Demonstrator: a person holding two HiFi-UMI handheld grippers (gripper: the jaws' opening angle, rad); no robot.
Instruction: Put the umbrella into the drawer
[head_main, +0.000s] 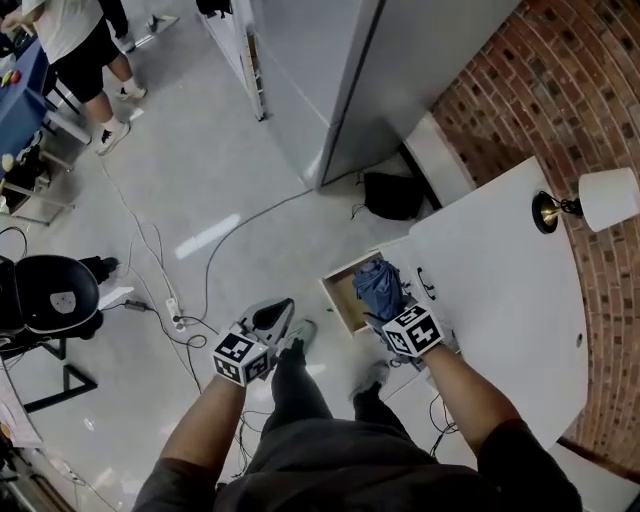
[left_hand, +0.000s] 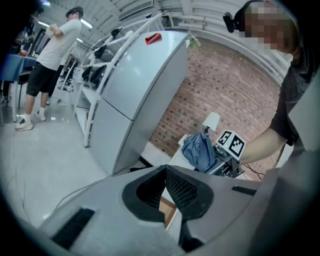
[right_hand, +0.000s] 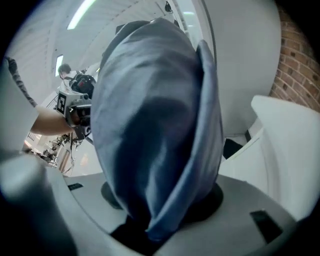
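A folded blue umbrella (head_main: 378, 288) hangs over the open wooden drawer (head_main: 343, 300) at the near corner of a white cabinet (head_main: 500, 290). My right gripper (head_main: 392, 318) is shut on the umbrella's lower end. In the right gripper view the umbrella's cloth (right_hand: 155, 125) fills the picture and rises out of the right gripper (right_hand: 160, 220). The left gripper view shows the same umbrella (left_hand: 199, 151) from the side. My left gripper (head_main: 270, 320) hangs over the floor left of the drawer. Its black pads (left_hand: 182, 187) meet at the tips with nothing between them.
A grey fridge (head_main: 330, 80) stands behind the drawer with a black bag (head_main: 392, 195) at its foot. A lamp (head_main: 600, 198) stands on the cabinet by the brick wall (head_main: 520, 90). Cables (head_main: 165, 290) cross the floor, with a black chair (head_main: 50, 292) left and a person (head_main: 85, 50) far left.
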